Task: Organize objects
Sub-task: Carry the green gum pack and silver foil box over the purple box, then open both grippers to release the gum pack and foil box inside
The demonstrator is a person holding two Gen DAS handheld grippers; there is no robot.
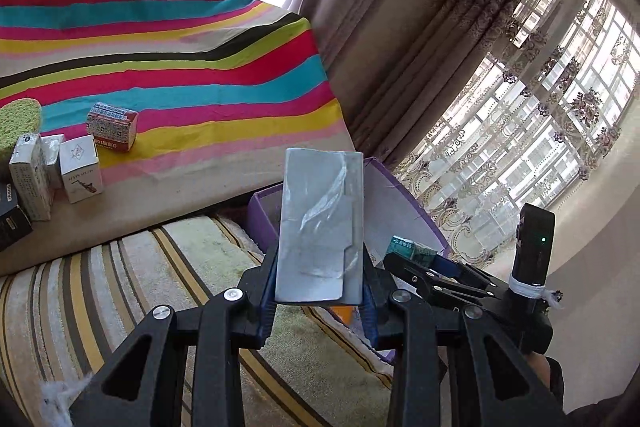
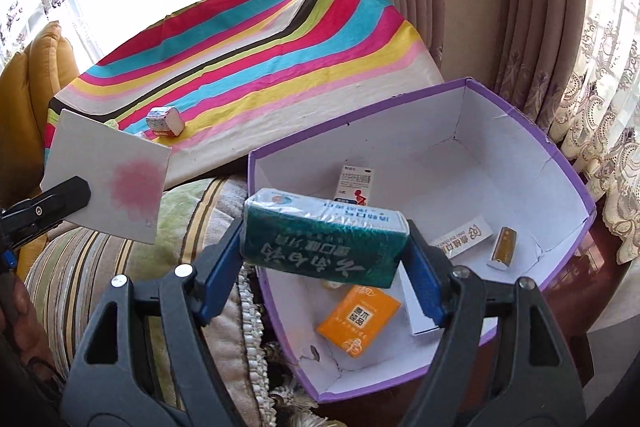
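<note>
My left gripper (image 1: 320, 291) is shut on a flat white box (image 1: 320, 227), held upright above the striped cushion; the same box shows in the right wrist view (image 2: 108, 183) with a pink blotch on it. My right gripper (image 2: 324, 263) is shut on a green and white carton (image 2: 324, 239), held over the near left corner of the purple box (image 2: 576, 171). That purple box holds an orange carton (image 2: 358, 321), a small white carton (image 2: 354, 185), a white strip (image 2: 464, 237) and a gold piece (image 2: 502, 247). The right gripper (image 1: 408, 259) also shows in the left wrist view.
A striped cloth (image 1: 180, 67) covers a raised surface. On it lie a red and white carton (image 1: 113, 126) and a group of white cartons (image 1: 60, 167) at the left, beside a green pad (image 1: 18, 121). Curtains (image 1: 400, 27) hang behind. A striped cushion (image 1: 120, 287) lies below.
</note>
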